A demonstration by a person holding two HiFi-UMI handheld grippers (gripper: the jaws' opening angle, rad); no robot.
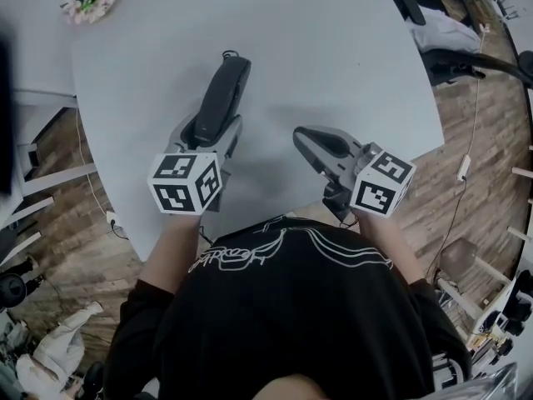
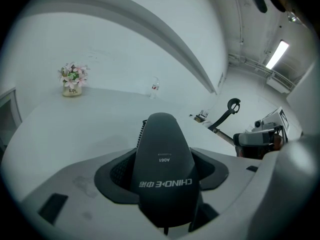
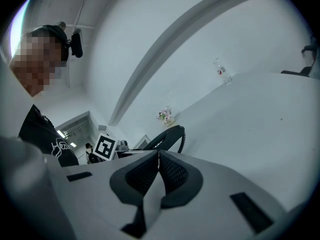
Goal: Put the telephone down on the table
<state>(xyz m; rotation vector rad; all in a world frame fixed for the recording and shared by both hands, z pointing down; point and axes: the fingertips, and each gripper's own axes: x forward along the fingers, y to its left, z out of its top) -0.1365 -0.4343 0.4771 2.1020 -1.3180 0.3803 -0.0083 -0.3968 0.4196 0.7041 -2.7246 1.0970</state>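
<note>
the left gripper (image 1: 211, 132) is clenched on the dark telephone handset (image 1: 226, 88), which juts forward from its jaws over the middle of the white table (image 1: 350, 48). it may be just clear of the table, though that is hard to judge. the right gripper (image 1: 305, 138) hovers over the table's near edge with its jaws pressed together on nothing.

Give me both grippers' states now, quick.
Left gripper: closed on the telephone handset.
Right gripper: closed, nothing between its jaws.
</note>
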